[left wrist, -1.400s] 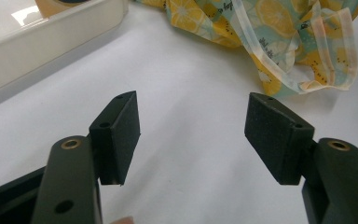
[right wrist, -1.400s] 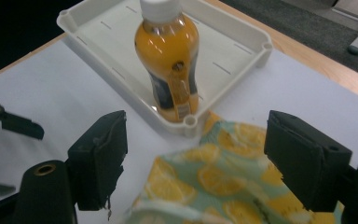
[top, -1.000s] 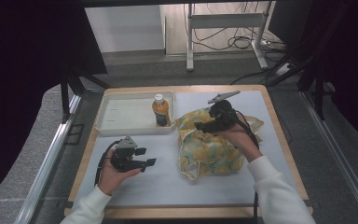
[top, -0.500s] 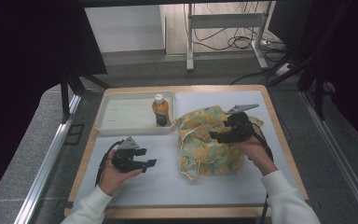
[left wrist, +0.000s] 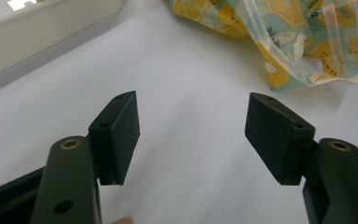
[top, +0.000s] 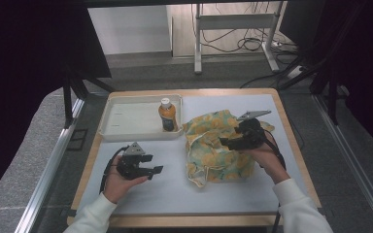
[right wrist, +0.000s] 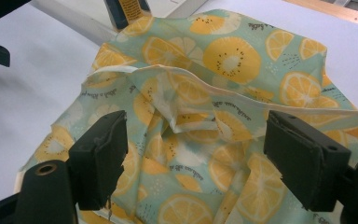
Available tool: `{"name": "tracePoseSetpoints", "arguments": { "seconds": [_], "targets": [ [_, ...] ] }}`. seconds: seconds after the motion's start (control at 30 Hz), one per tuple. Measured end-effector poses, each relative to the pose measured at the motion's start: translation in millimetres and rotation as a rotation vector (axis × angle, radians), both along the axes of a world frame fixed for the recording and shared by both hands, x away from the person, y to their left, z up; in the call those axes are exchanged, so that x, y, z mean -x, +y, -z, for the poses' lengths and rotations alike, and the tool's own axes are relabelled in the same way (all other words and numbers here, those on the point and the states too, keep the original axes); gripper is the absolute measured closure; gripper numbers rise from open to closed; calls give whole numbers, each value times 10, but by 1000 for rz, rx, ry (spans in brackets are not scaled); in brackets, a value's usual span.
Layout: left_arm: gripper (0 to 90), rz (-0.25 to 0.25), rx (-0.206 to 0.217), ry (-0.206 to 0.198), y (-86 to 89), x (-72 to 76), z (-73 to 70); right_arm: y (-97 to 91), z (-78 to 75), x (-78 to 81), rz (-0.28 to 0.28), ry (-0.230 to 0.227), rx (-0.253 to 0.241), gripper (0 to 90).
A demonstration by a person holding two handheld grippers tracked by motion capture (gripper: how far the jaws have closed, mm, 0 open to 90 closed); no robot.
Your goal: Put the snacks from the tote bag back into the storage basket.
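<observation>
Your right claw (top: 227,143) has swung down from beside the bottle (top: 167,114) to hover, jaws apart, over the crumpled fruit-print bag (top: 213,150) mid-surface, ready to pinch its rim, while your left claw (top: 154,164) waits open.

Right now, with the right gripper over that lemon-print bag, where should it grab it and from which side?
Grip the bag's raised pale hem, which stands up as a ridge between the open right gripper. Come down from above, one jaw on each side of the hem; elsewhere the cloth looks flatter and harder to pinch.
</observation>
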State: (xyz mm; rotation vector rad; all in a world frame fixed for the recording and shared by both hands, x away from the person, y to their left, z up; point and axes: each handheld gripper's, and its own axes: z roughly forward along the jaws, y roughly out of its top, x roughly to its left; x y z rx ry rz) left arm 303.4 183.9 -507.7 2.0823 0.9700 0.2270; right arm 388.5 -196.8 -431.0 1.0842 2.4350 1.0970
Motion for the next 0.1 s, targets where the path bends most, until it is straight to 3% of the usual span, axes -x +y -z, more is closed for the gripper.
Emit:
{"name": "tracePoseSetpoints", "arguments": {
  "seconds": [0.1],
  "targets": [
    [354,1,-2,1,-5,-5,3,-9,-11,9,-2,-7,-5,216]
  ]
}}
